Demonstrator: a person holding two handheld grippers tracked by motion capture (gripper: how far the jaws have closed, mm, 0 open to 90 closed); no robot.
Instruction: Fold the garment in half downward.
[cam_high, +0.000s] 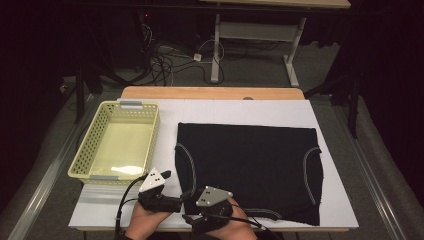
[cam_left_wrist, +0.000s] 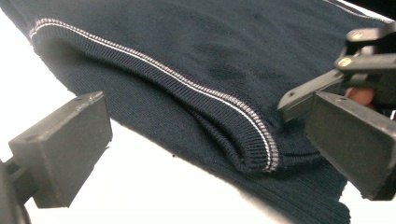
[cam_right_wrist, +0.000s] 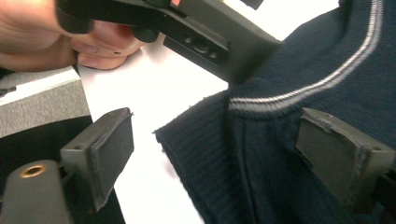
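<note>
Dark knit garment (cam_high: 250, 165): I hold the left gripper (cam_left_wrist: 205, 140) and right gripper (cam_right_wrist: 215, 154) at its near-left corner, jaws apart. High view adds a yellow basket (cam_high: 95, 140) left of it.

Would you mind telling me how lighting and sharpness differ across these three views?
High view: dim, surroundings dark, garment nearly featureless. Left gripper view: table blown out white, knit ribbing crisp. Right gripper view: softer, its near jaws and the hand blurred.
</note>
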